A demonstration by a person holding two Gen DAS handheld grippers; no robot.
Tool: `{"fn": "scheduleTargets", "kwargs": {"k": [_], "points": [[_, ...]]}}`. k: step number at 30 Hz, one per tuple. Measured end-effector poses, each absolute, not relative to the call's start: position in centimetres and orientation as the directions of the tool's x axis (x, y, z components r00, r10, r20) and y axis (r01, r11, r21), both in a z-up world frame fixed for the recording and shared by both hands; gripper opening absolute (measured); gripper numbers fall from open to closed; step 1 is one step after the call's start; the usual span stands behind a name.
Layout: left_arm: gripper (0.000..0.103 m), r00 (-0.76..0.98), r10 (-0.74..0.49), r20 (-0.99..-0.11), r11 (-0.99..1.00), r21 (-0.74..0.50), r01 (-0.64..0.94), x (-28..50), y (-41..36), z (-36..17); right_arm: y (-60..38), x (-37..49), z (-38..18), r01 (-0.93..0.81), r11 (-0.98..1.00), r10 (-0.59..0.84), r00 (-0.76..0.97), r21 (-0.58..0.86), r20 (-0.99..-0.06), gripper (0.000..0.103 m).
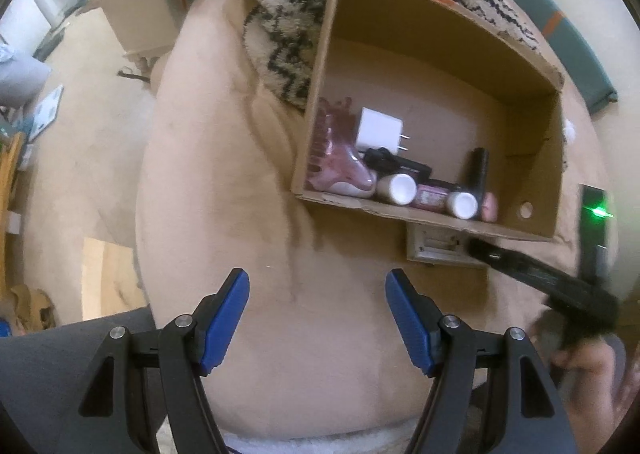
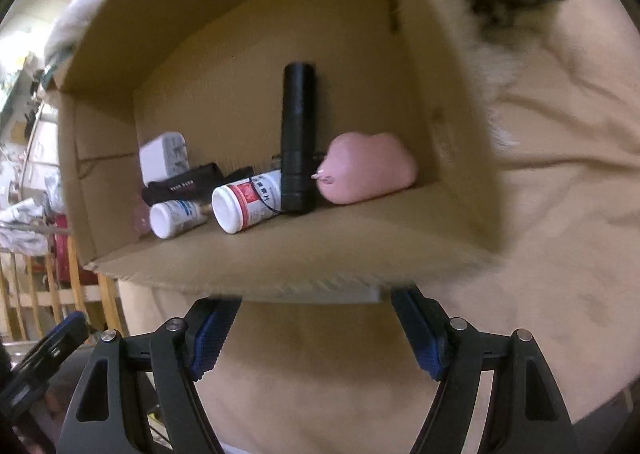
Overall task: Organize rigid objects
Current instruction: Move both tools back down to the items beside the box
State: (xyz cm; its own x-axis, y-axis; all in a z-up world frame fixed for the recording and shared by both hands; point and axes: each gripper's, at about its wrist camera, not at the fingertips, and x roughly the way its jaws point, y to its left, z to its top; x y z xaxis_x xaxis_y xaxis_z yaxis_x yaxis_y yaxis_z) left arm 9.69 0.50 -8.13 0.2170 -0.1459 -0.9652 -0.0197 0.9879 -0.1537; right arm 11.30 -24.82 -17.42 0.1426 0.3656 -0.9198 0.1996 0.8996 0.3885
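The left gripper [image 1: 317,318] pointed steeply down over a beige blanket [image 1: 224,190], its blue-padded jaws apart with only fabric beneath them. Ahead of it and a little to the right sat an open cardboard box [image 1: 436,54] on the blanket, a black-and-cream patterned rug [image 1: 288,26] tucked under its far-left side.

Along the near wall inside the box, from left to right in the left wrist view, lay a pink comb-like piece [image 1: 340,158], a white charger [image 1: 380,130], a black case [image 1: 396,164], a white pill bottle [image 1: 398,187] on its side, a second white bottle [image 1: 462,204], and a black flashlight [image 1: 478,166] leaning upright.

Just outside the box's near wall lay a flat white item [image 1: 434,248], touching the cardboard. The right gripper [image 2: 316,328] angled down toward it, tilted in from the right, jaws wide, one on each side of that white item [image 2: 332,292]; whether the pads touched it was blurred. A hand [image 1: 588,370] gripped its handle at the far right.
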Motion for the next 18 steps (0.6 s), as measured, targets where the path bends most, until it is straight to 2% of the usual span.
{"fn": "scheduleTargets", "kwargs": {"k": [4, 8, 9, 10, 13, 18], "points": [[0.068, 0.222, -0.156, -0.962, 0.986, -0.164, -0.018, 9.4, 0.7, -8.0, -23.5, 12.1, -18.8, 0.176, 0.930, 0.306, 0.120, 0.323, -0.944, 0.081], [0.068, 0.246, -0.120, -0.962, 0.990, -0.134, -0.042, 9.8, 0.9, -7.9, -22.6, 12.0, -19.0, 0.162, 0.943, 0.265, 0.158, 0.289, -0.951, 0.092], [0.068, 0.250, -0.115, -0.961, 0.990, -0.131, -0.049, 9.9, 0.9, -7.9, -22.2, 11.9, -19.0, 0.145, 0.952, 0.245, 0.163, 0.269, -0.956, 0.092], [0.068, 0.249, -0.116, -0.962, 0.990, -0.133, -0.054, 10.0, 0.9, -8.0, -21.9, 11.8, -18.8, 0.132, 0.956, 0.236, 0.175, 0.260, -0.956, 0.089], [0.068, 0.238, -0.131, -0.962, 0.988, -0.148, -0.053, 10.1, 0.8, -8.2, -22.7, 11.1, -18.3, 0.149, 0.951, 0.241, 0.194, 0.271, -0.951, 0.072], [0.068, 0.243, -0.116, -0.963, 0.992, -0.125, -0.022, 9.8, 0.1, -8.1, -22.9, 9.5, -17.3, 0.106, 0.959, 0.241, 0.179, 0.262, -0.954, 0.070]]}}
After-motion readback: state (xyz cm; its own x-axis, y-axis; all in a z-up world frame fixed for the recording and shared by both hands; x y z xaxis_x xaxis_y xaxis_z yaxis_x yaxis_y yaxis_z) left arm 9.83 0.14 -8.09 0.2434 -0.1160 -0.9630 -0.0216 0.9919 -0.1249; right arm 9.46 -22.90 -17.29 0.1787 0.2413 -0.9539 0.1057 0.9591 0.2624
